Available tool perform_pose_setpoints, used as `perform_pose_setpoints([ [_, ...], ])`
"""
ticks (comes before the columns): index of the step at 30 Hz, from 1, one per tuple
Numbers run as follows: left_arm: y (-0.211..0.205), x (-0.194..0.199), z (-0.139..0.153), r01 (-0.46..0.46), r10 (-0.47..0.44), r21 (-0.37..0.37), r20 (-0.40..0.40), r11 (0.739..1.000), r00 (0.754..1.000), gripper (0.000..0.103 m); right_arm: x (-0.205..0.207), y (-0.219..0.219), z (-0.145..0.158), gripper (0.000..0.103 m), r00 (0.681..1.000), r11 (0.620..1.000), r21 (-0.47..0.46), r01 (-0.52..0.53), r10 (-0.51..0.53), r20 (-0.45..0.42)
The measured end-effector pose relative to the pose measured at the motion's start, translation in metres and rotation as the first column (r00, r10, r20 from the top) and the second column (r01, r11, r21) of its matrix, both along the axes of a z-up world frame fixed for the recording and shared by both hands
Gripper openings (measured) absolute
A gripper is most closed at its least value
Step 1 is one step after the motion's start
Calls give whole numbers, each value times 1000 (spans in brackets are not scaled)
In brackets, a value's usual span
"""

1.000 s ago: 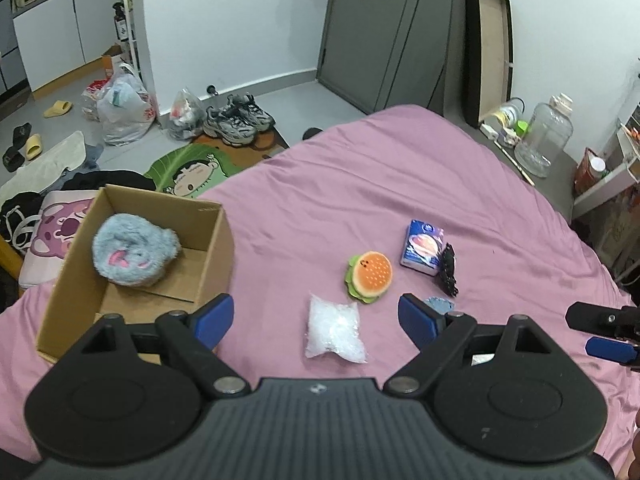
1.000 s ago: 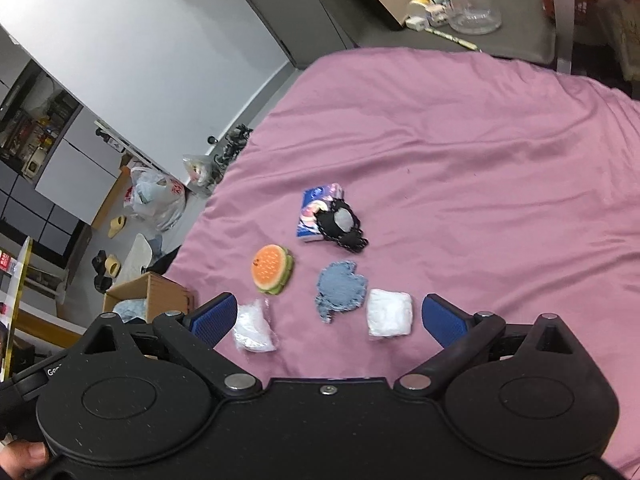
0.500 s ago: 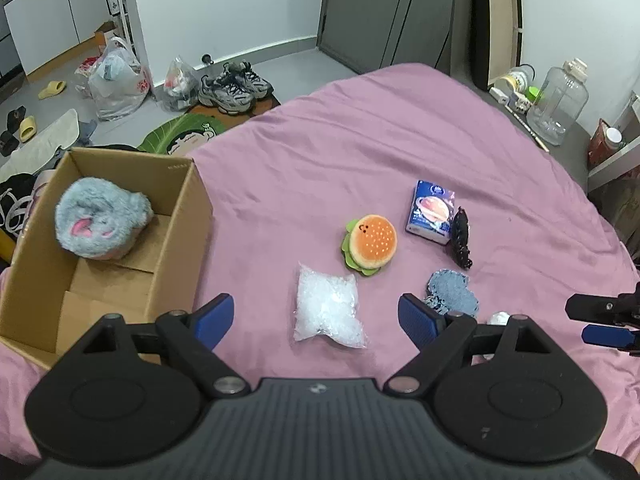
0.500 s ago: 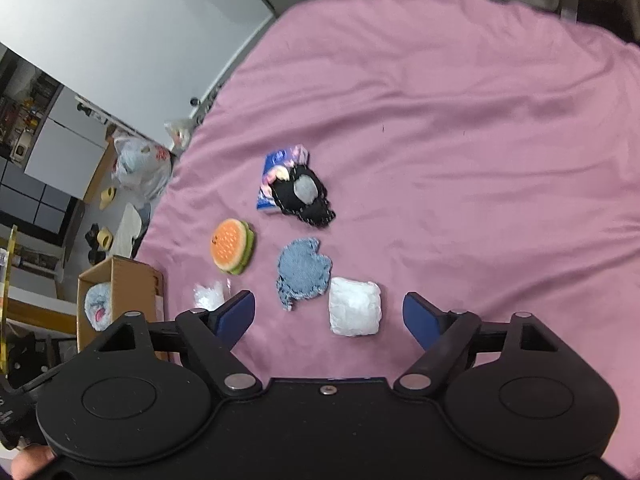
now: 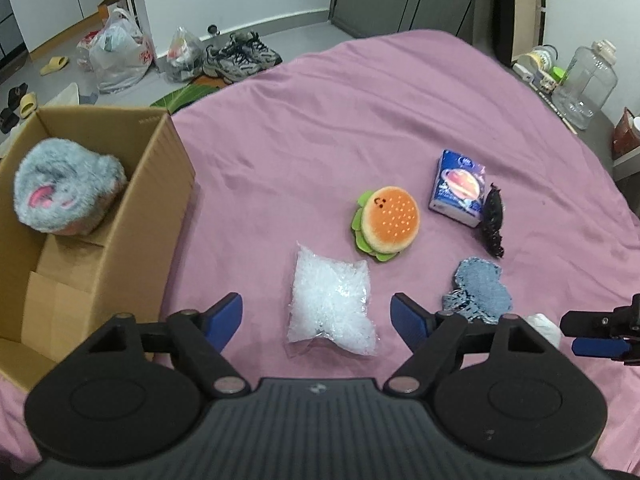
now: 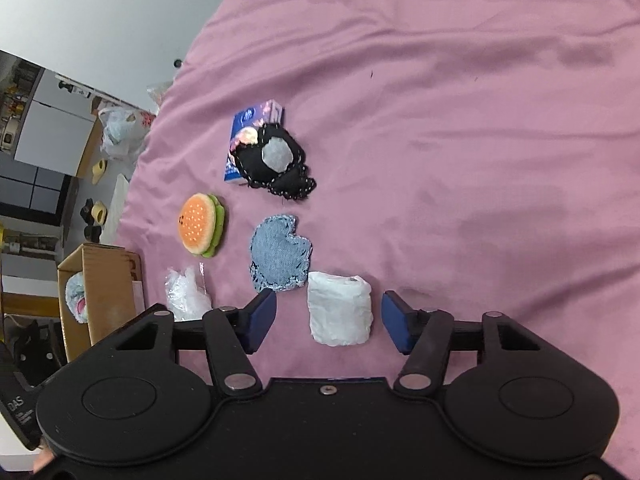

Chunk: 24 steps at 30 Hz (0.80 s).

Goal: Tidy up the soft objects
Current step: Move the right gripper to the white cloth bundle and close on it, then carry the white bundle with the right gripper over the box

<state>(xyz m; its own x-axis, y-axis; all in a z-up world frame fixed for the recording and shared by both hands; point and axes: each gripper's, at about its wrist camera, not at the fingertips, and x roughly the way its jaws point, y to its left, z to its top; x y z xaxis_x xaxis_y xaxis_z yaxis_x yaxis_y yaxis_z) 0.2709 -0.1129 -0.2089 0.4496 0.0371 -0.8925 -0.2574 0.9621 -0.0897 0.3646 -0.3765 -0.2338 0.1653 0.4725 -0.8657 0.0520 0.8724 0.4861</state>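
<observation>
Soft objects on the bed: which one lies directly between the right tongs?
The white wrapped bundle, flanked by the open right tongs; the denim patch lies beyond.

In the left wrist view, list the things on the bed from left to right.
cardboard box with the grey plush inside → clear bag → burger plush → blue tissue pack → denim patch → right gripper

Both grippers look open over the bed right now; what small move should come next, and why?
Probably lower the right gripper and close it on the white soft bundle, which already sits between its open fingers. The left gripper is likewise open around the clear bag; the cardboard box waits nearby.
</observation>
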Motion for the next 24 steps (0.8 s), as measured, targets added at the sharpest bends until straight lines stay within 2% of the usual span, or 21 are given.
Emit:
perform_pose_setpoints([
  [5, -1, 8, -17, -8, 8, -7, -28, 1000, 1000, 77, 10, 10, -13, 57, 999, 999, -32, -34, 32, -40],
  [7, -1, 10, -24, -9, 9, -12, -44, 1000, 999, 76, 12, 14, -18, 52, 997, 998, -29, -52, 50, -57],
  [9, 0, 13, -32, -14, 13, -18, -60, 1000, 998, 74, 14, 16, -21, 41, 995, 998, -29, -63, 61, -74],
  [11, 0, 15, -39, -13, 11, -28, -78, 1000, 997, 73, 15, 18, -23, 40, 994, 997, -28, -74, 71, -79],
  [12, 0, 16, -42, -13, 11, -34, -85, 999, 996, 71, 15, 18, -22, 40, 994, 997, -28, -77, 75, -74],
  [15, 2, 20, -48, -19, 13, -67, -98, 998, 995, 54, 14, 19, -16, 39, 996, 996, -36, -83, 82, -41],
  [19, -1, 19, -44, -12, 7, -67, -86, 998, 996, 45, 13, 19, -5, 39, 998, 998, -20, -65, 65, -6],
  [24, 4, 14, -34, -23, 17, -87, -71, 996, 997, 43, 11, 24, 11, 39, 998, 998, -22, -53, 54, 36],
])
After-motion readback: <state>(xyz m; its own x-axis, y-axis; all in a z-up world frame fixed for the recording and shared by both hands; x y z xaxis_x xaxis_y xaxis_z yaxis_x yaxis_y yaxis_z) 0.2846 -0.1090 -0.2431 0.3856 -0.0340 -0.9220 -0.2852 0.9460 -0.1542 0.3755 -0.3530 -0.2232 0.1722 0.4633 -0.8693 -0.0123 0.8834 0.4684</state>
